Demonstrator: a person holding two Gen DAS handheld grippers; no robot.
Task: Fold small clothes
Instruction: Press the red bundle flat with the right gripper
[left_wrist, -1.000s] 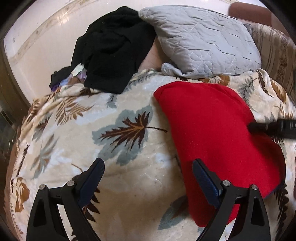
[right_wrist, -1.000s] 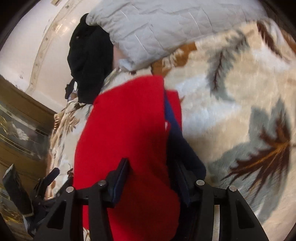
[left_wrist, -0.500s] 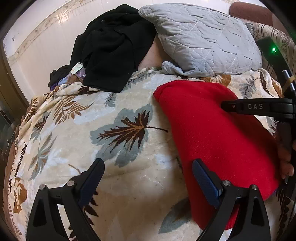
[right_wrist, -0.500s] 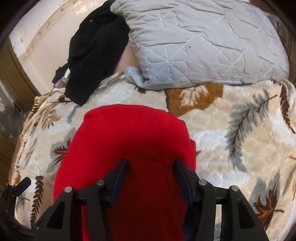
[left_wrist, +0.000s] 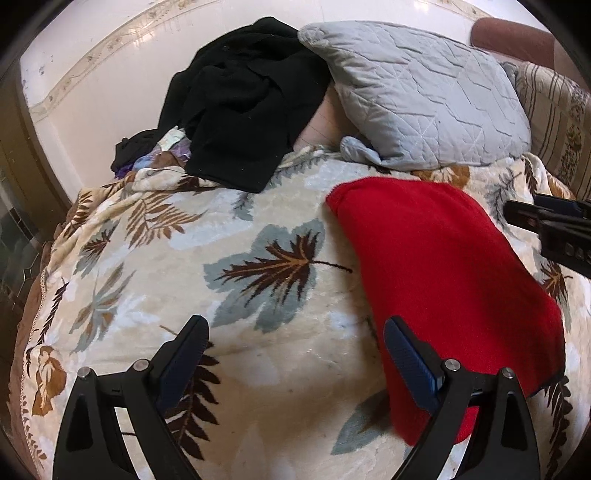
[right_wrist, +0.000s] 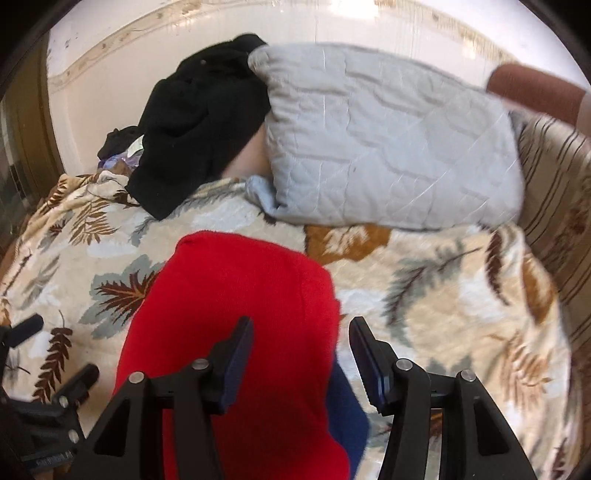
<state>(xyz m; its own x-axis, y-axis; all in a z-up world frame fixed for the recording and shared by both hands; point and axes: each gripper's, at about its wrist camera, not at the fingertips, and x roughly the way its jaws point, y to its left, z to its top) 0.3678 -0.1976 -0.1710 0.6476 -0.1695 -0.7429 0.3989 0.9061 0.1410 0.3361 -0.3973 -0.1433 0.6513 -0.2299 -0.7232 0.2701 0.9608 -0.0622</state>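
Note:
A red garment (left_wrist: 443, 280) lies folded on the leaf-patterned blanket (left_wrist: 258, 369), with a dark blue layer (right_wrist: 345, 410) showing under its near right edge. In the left wrist view my left gripper (left_wrist: 295, 350) hovers open just left of the garment's near end, its right finger (left_wrist: 406, 363) over the red edge, nothing held. My right gripper (right_wrist: 301, 354) stands open above the garment's right edge (right_wrist: 258, 314), pads not pressing on cloth. It shows at the right edge of the left view as the right gripper (left_wrist: 554, 229). The left gripper (right_wrist: 55, 402) appears at the lower left of the right view.
A grey quilted pillow (left_wrist: 424, 96) leans at the back, with a heap of black clothes (left_wrist: 243, 110) to its left. A striped cushion (left_wrist: 557, 122) sits at the far right. The white wall (left_wrist: 92, 74) rises behind the bed.
My right gripper has lifted off the red garment, rolled level and drawn back to the right. The garment stays flat on the blanket. My left gripper has hardly moved.

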